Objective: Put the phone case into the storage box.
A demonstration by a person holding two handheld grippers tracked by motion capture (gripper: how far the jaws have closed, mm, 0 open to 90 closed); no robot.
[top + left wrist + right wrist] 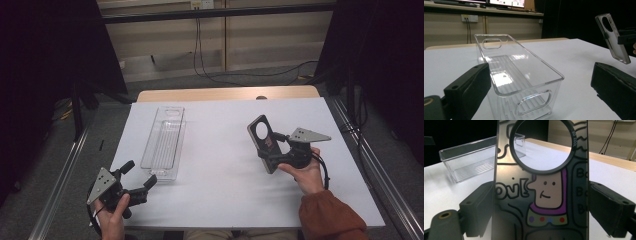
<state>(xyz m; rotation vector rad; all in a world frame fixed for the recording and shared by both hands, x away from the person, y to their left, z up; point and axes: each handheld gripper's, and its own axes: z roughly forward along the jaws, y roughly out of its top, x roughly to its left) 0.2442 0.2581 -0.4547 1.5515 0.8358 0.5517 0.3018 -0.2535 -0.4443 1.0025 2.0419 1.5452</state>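
Clear plastic bin [164,144]: long, open-topped, ribbed floor, oval handle cut-out at each short end; lying lengthwise on white table [225,190], left of centre.

Phone case [263,142]: dark, translucent, large round camera opening near top; held off the table well to the right of the bin, tilted. Cartoon figure printed on it, with purple collar and coloured dots. Legible writing: "SO COOL" on the ring; partial "OV!" and "Bo" beside the figure.

Right gripper [274,145]: jaws clamped on the case's two long edges, held in right hand [306,175].

Left gripper [136,176]: jaws spread wide apart, holding nothing, just off the bin's near end, in left hand [114,217].
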